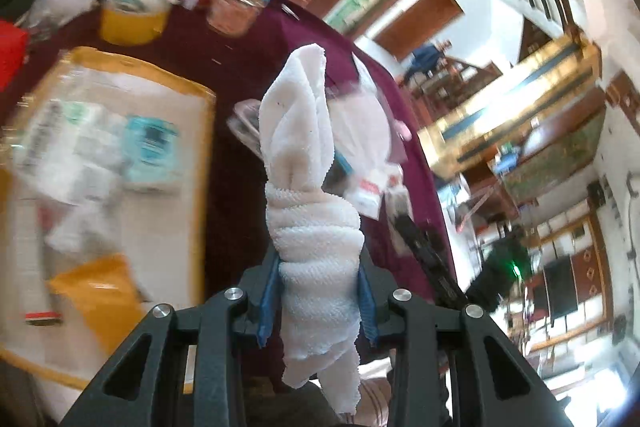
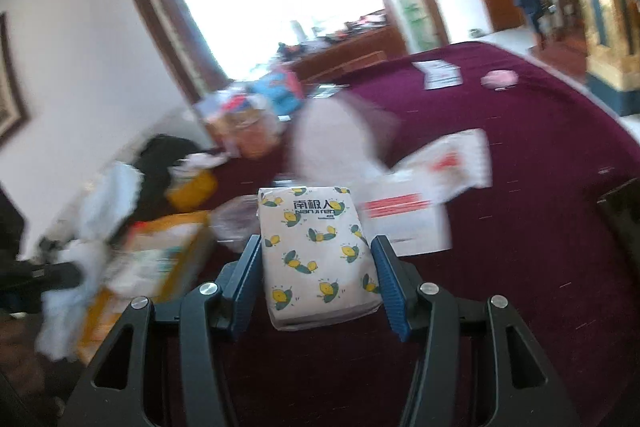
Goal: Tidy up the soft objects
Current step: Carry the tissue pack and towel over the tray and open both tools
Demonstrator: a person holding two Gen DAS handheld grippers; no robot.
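Fingers (image 1: 276,291) of the left gripper (image 1: 318,297), angled down, clamp a rolled white towel (image 1: 310,219); right gripper (image 2: 318,279) pinches a tissue pack (image 2: 316,251) above the maroon surface (image 2: 520,227).

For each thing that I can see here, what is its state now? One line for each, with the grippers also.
Left gripper: shut on the white towel.
White towel: twisted into a roll, held up off the table, loose end hanging below the pads.
Right gripper: shut on the tissue pack.
Tissue pack: sealed, held between both pads.
Cardboard box: open, packets inside.
Yellow container: upright on the maroon tablecloth.
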